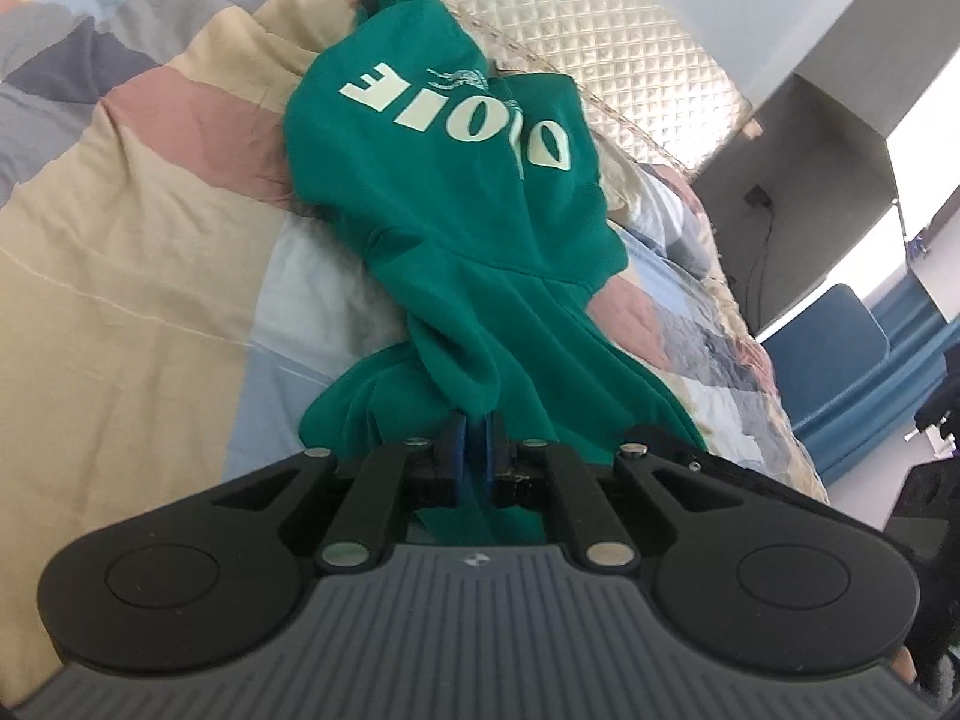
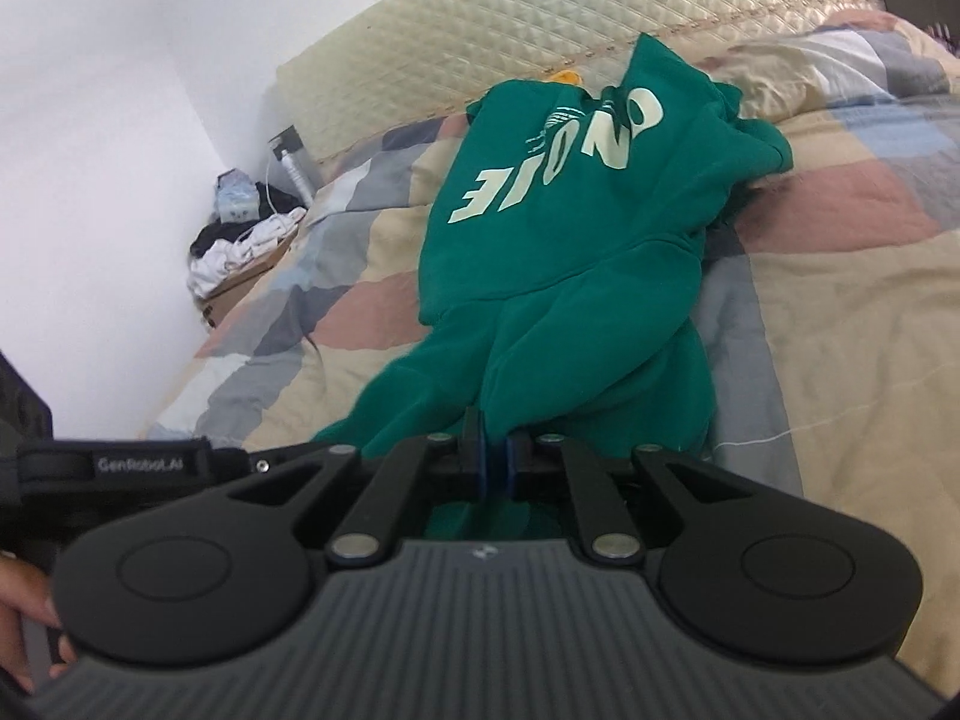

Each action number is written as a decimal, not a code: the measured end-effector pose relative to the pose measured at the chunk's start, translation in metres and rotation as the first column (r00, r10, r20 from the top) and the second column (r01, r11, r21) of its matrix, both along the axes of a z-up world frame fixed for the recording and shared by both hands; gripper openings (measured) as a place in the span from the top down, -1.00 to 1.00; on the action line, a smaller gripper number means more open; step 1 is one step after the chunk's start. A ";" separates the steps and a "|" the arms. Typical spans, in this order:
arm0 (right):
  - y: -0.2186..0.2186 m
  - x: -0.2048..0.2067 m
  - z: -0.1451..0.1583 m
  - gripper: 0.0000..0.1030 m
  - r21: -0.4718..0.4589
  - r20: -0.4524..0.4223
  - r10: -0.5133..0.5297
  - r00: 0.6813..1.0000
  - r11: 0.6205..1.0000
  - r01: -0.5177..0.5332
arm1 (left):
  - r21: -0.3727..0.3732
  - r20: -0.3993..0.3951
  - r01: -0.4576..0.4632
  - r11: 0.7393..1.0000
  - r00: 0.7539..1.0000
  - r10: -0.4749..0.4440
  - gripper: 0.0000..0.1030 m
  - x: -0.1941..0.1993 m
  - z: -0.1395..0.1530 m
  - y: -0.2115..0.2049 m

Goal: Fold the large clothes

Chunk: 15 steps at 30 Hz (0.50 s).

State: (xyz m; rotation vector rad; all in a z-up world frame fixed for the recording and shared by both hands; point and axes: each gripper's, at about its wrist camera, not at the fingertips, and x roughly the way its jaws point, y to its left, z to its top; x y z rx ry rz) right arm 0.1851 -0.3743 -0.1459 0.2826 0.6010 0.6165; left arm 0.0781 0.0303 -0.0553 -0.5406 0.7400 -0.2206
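Observation:
A green hoodie [image 1: 456, 180] with pale lettering lies bunched on a patchwork quilt [image 1: 132, 228], its printed side up and reaching toward the headboard. My left gripper [image 1: 477, 438] is shut on a gathered fold at the garment's near end, green cloth pinched between the blue pads [image 1: 457, 450]. In the right wrist view the same green hoodie [image 2: 570, 228] stretches away from me. My right gripper [image 2: 495, 450] is shut on another bunch of its near edge, fabric squeezed between its blue pads [image 2: 480, 462]. The hem under both grippers is hidden.
A quilted cream headboard [image 2: 540, 18] runs behind the bed. A bedside stand with a heap of clothes and a box [image 2: 240, 240] sits at the left by the white wall. A blue chair [image 1: 852, 354] stands to the right. A hand [image 2: 24, 618] holds the left gripper's body [image 2: 120, 465].

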 end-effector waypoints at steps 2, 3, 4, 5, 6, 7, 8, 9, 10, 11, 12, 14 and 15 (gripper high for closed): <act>-0.002 0.001 -0.001 0.61 0.008 -0.012 -0.020 1.000 1.000 0.021 | -0.004 -0.008 0.012 1.000 1.000 -0.013 0.05 -0.003 0.001 0.001; -0.004 0.001 -0.001 0.40 0.011 -0.014 -0.030 0.999 1.000 0.030 | -0.002 -0.007 0.007 1.000 1.000 -0.007 -0.16 -0.005 0.002 0.002; -0.004 0.000 0.000 0.17 0.019 -0.015 -0.040 0.999 0.999 0.040 | 0.006 0.002 -0.005 1.000 1.000 0.005 -0.31 -0.007 0.004 0.004; -0.006 0.000 0.000 0.03 0.031 -0.015 -0.047 0.999 0.998 0.047 | 0.014 0.012 -0.011 1.000 1.000 0.010 -0.31 -0.008 0.006 0.005; -0.009 -0.001 0.001 -0.23 0.044 -0.014 -0.054 0.998 0.998 0.055 | 0.017 0.014 -0.010 1.000 1.000 0.009 -0.31 -0.010 0.008 0.007; -0.011 -0.001 0.002 -0.39 0.057 -0.010 -0.065 0.998 0.996 0.065 | 0.010 0.016 -0.013 1.000 1.000 0.013 -0.31 -0.008 0.010 0.010; -0.013 -0.001 0.003 -0.43 0.063 -0.008 -0.076 0.997 0.995 0.076 | 0.001 0.018 -0.018 1.000 1.000 0.018 -0.32 -0.006 0.012 0.012; -0.015 0.000 0.003 -0.48 0.066 -0.005 -0.091 0.996 0.994 0.091 | -0.001 0.020 -0.023 1.000 1.000 0.023 -0.33 -0.004 0.014 0.015; -0.017 0.002 0.004 -0.52 0.065 -0.003 -0.105 0.994 0.992 0.105 | 0.001 0.023 -0.031 1.000 0.999 0.031 -0.35 0.000 0.016 0.017; -0.018 0.004 0.004 -0.52 0.064 -0.003 -0.119 0.993 0.991 0.119 | 0.005 0.026 -0.043 0.999 0.999 0.043 -0.37 0.006 0.018 0.019; -0.019 0.008 0.005 -0.52 0.065 -0.004 -0.131 0.991 0.989 0.131 | 0.009 0.027 -0.055 0.998 0.998 0.054 -0.38 0.013 0.020 0.021; -0.022 0.019 0.006 -0.52 0.073 -0.015 -0.158 0.987 0.985 0.158 | 0.011 0.026 -0.069 0.998 0.997 0.068 -0.39 0.029 0.022 0.025; -0.024 0.025 0.006 -0.52 0.075 -0.022 -0.170 0.985 0.982 0.171 | 0.006 0.029 -0.073 0.997 0.997 0.073 -0.40 0.038 0.022 0.027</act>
